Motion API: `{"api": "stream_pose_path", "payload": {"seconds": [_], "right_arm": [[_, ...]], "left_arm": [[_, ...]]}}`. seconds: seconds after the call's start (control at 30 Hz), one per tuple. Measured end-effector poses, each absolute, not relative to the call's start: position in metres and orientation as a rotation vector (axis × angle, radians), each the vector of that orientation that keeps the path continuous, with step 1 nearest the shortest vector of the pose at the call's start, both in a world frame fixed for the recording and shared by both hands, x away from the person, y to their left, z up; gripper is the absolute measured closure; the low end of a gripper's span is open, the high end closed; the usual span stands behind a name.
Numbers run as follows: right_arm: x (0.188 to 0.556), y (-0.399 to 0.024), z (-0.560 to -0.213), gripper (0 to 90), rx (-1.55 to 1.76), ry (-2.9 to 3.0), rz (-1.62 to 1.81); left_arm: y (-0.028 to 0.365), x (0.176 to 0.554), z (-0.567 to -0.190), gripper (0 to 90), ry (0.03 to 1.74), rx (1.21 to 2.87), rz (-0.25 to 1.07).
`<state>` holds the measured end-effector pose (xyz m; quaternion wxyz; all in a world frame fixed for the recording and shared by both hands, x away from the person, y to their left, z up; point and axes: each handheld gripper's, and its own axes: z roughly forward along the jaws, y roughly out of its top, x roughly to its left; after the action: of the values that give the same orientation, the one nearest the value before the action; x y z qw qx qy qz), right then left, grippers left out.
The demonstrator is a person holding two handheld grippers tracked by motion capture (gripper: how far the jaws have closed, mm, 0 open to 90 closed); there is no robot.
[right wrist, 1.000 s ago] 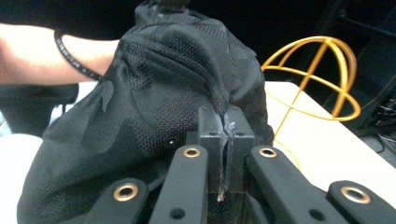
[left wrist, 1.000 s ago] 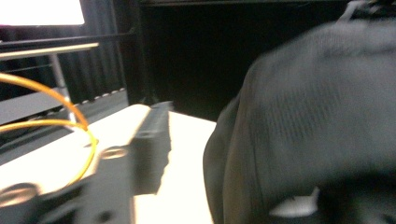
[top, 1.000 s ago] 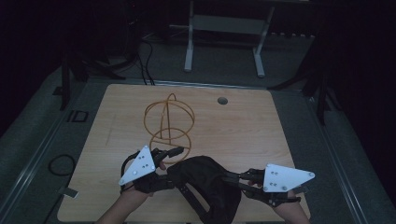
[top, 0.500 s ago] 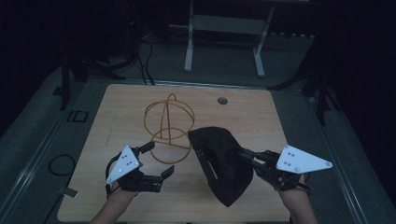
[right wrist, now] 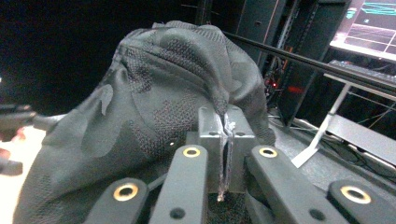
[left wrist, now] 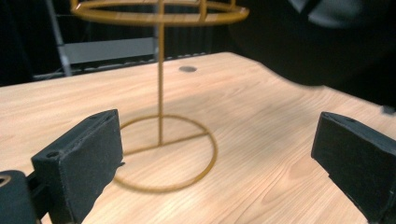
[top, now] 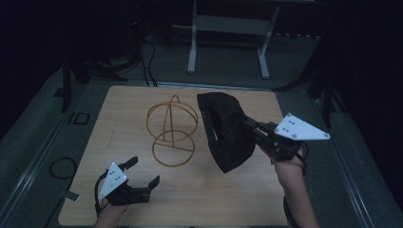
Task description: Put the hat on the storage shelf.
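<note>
No legible brand or label is showing on the black mesh cap [top: 227, 135], which the right gripper [top: 252, 129] is holding pinched in closed fingers above the worktop [top: 119, 118], just right of the gold wire stand [top: 172, 129]. The left gripper [top: 142, 172] is resting near the front edge, fingers having just opened wide and holding nothing, with the stand's base ring lying ahead of them.

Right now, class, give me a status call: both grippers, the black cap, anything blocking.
Left gripper just opened, empty, low over wooden table. Right gripper shut on black mesh fabric cap, held aloft. Gold wire stand upright, clear.
</note>
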<state>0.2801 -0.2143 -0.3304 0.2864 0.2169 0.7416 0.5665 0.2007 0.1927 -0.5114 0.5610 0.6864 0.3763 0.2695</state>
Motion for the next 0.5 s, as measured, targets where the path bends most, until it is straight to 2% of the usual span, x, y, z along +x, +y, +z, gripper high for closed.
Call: {"api": "stream_pose_path", "payload": {"seconds": [0.5], "right_arm": [[0.318,-0.149,-0.325,88.0,0.534,2.066,1.493]], "left_arm": [[0.209,0.195,-0.525,2.5,0.960,1.578,0.704]]}}
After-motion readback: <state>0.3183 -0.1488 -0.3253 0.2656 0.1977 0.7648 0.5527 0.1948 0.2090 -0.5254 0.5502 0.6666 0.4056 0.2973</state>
